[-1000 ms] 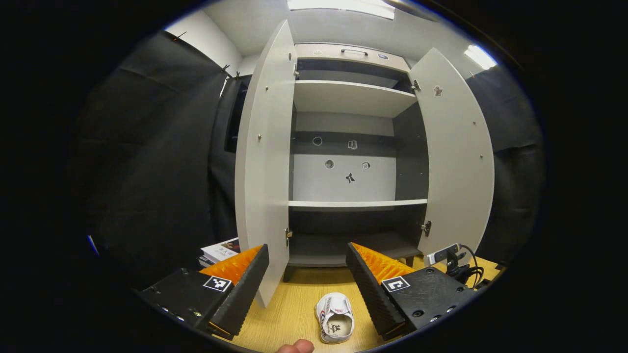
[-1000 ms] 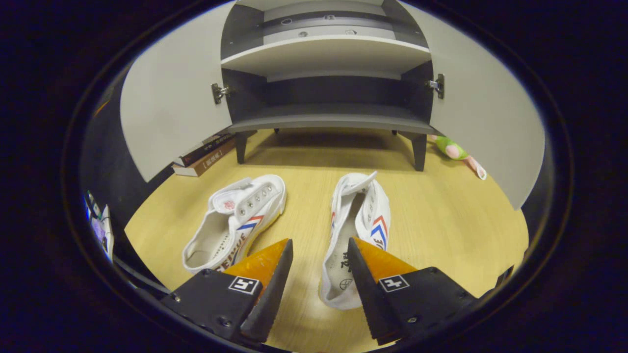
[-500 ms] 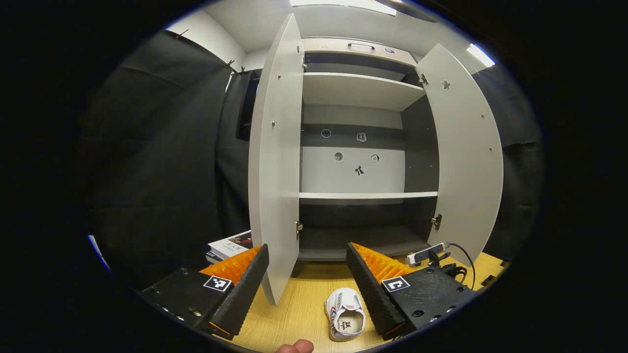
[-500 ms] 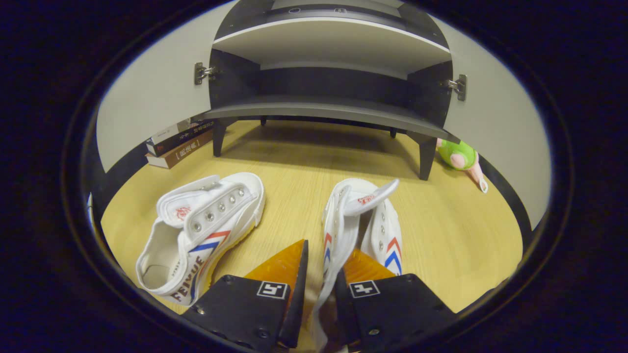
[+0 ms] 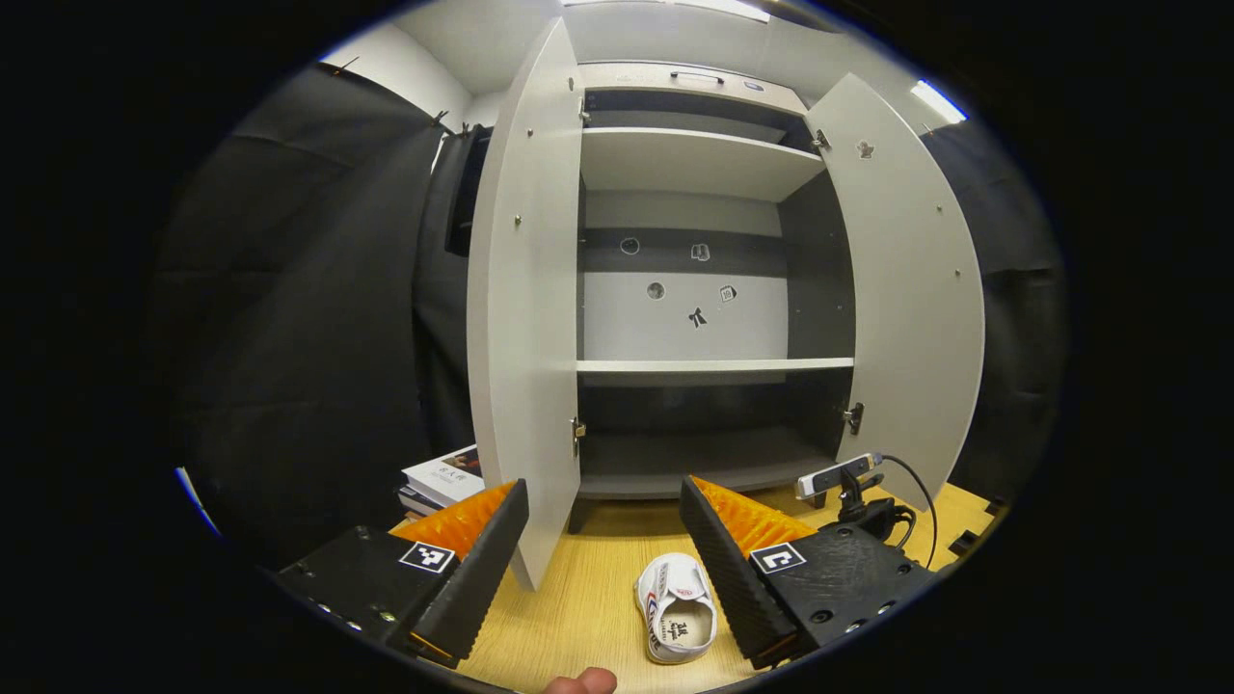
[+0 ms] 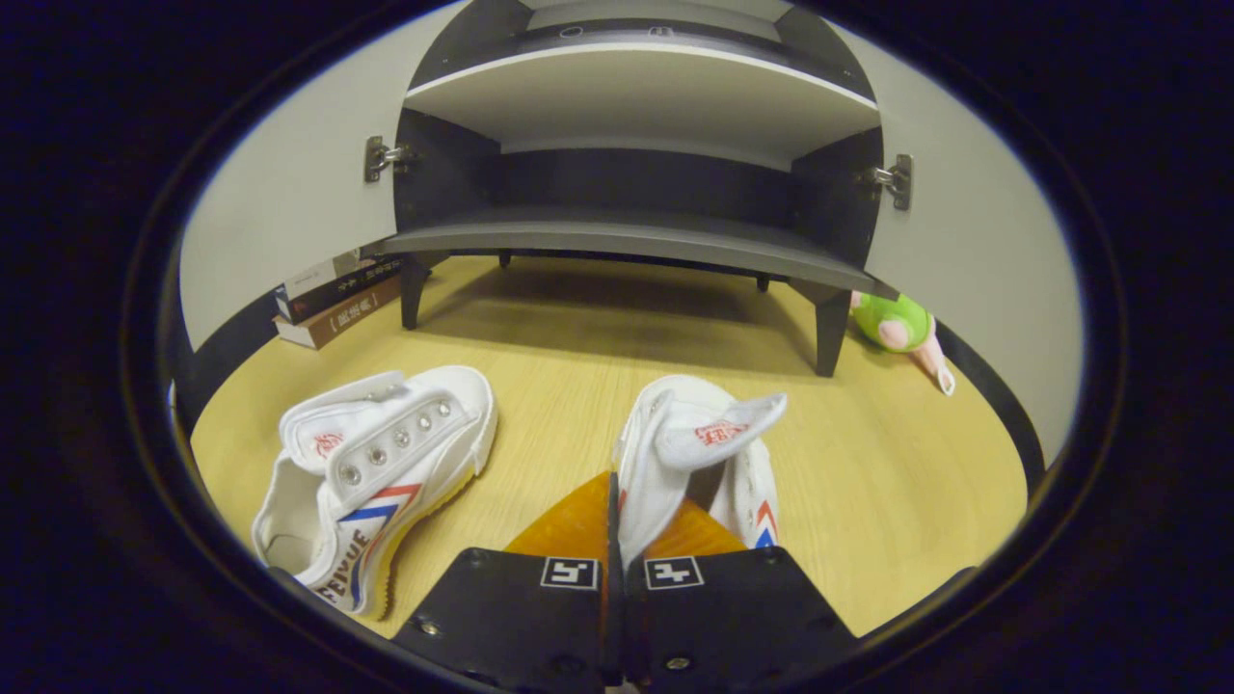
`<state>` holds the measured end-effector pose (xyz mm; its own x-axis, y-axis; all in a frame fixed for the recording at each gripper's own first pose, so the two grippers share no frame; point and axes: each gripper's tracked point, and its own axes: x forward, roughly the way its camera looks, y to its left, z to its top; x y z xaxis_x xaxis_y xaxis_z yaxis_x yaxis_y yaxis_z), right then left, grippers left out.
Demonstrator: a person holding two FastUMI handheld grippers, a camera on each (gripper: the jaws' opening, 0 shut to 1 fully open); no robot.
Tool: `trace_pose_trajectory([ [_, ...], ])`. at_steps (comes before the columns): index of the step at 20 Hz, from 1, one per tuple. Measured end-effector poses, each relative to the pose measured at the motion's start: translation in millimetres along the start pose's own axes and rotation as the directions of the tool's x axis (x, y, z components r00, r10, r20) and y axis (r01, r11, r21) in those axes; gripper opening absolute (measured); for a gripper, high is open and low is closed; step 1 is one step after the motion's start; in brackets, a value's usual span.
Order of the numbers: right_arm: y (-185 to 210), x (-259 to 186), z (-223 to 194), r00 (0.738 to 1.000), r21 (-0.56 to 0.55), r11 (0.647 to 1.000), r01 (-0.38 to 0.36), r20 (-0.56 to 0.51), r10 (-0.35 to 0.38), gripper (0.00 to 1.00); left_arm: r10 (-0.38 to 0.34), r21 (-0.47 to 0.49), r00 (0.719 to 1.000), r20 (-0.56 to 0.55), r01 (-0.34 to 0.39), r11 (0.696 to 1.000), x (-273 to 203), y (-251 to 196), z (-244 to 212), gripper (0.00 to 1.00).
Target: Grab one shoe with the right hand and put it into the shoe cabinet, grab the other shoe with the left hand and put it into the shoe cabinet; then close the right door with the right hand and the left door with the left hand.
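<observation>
So the right-hand shoe (image 6: 699,453) is now properly pinched: my right gripper (image 6: 617,549) has gone from wide open around its side wall a second ago to fingers squeezed together on the canvas, tongue flopping over the top. It's still on the wooden floor (image 6: 578,366) in front of the shoe cabinet (image 6: 636,236), so I'd call this grasp done, lift not started. Next up is carrying it onto the bottom shelf, which looks bare and wide open, so I don't expect any trouble there.

The other shoe (image 6: 376,472) lies just left of it, tipped on its side, untouched. Compared with half a second back, both shoes sit a bit closer and lower in the right gripper view, as I've pushed in.

My left gripper (image 5: 603,540) hangs back with fingers spread, holding nothing, looking at the cabinet with the left door (image 5: 525,289) and right door (image 5: 911,289) both swung open. That view has barely drifted. One shoe shows there on the floor between the fingers.
</observation>
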<state>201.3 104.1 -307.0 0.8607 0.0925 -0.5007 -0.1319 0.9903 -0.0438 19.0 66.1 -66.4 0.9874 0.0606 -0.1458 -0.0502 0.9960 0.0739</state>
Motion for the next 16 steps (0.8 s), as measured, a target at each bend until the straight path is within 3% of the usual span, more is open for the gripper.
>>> trace_pose_trajectory([
  [5,-10.2,-29.8,28.6,0.997,-0.032,0.999,0.001,0.075,0.002,0.05,-0.019,0.002,1.0,0.014,0.019,1.0,0.2,-11.6,2.8,0.95],
  [16,-28.8,-141.5,165.9,0.958,-0.035,0.999,-0.016,0.285,0.025,0.05,-0.066,-0.006,0.993,0.1,0.067,0.998,-3.3,-43.8,25.8,0.95],
])
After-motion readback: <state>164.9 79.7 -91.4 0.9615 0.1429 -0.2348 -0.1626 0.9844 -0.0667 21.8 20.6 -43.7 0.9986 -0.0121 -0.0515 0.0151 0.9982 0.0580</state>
